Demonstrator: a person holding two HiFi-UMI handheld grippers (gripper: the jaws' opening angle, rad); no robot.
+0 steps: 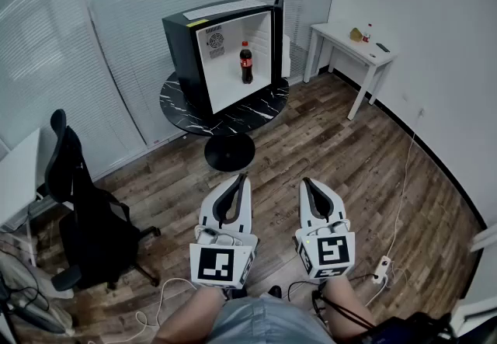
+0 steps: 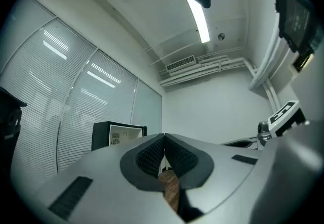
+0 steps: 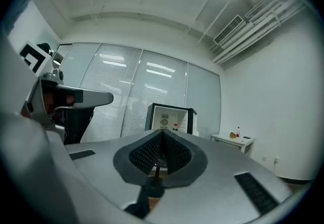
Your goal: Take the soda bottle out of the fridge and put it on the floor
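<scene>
A dark soda bottle [image 1: 246, 63] with a red label stands upright inside the open black mini fridge [image 1: 186, 43], which sits on a round black marble table [image 1: 264, 111]. Far across the room in the right gripper view, the soda bottle [image 3: 175, 128] shows tiny inside the fridge [image 3: 152, 117]. Both grippers hang low near my lap, far from the fridge. My left gripper [image 1: 242, 176] is shut with nothing in it, and its fingertips meet. My right gripper [image 1: 305, 180] is shut and empty too. The left gripper view catches only the fridge [image 2: 101, 134].
A black office chair [image 1: 78, 203] stands at the left. A white desk [image 1: 353, 43] with small items is against the right wall. Cables and a power strip [image 1: 380, 269] lie on the wooden floor [image 1: 342, 148] near my right side. Glass walls with blinds stand behind the fridge.
</scene>
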